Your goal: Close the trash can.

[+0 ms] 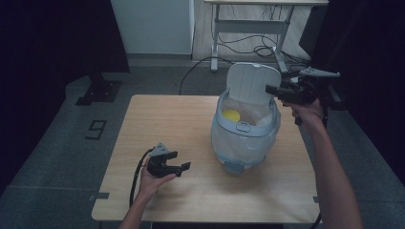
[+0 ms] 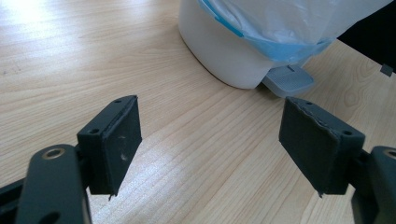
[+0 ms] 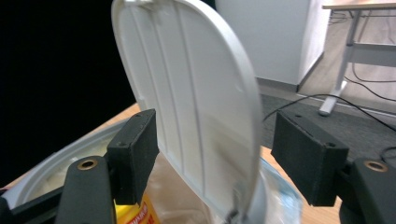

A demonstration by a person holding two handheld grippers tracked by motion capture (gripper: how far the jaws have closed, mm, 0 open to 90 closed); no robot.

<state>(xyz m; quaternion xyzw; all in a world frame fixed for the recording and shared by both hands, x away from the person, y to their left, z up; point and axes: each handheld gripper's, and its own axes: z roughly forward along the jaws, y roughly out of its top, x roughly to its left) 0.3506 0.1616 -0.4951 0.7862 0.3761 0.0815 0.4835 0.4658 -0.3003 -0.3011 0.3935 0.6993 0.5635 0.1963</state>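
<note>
Two grippers in play around one white pedal bin, which sits on the wooden table, right of its middle. Bin's lid stands up, hinged at the far rim, underside ribs facing the person. Clear liner bag drapes over the rim w/ a blue band below it; a yellow item lies inside, near the left wall. Grey foot pedal pokes out at the bin's near base.

Right gripper is up at the lid's right edge, held level, pointing left toward the lid. In the right gripper view its jaws stand apart w/ the lid between them: left pad looks right up against the lid's ribbed face, right pad clear of the rim, so no clamp. Yellow packaging peeks below the left jaw.

Left gripper rests low on the table, well left of the bin & nearer the person, aimed toward the bin's base. Left gripper view: jaws apart, nothing between them but bare wood; bin's wall & pedal lie ahead.
</note>
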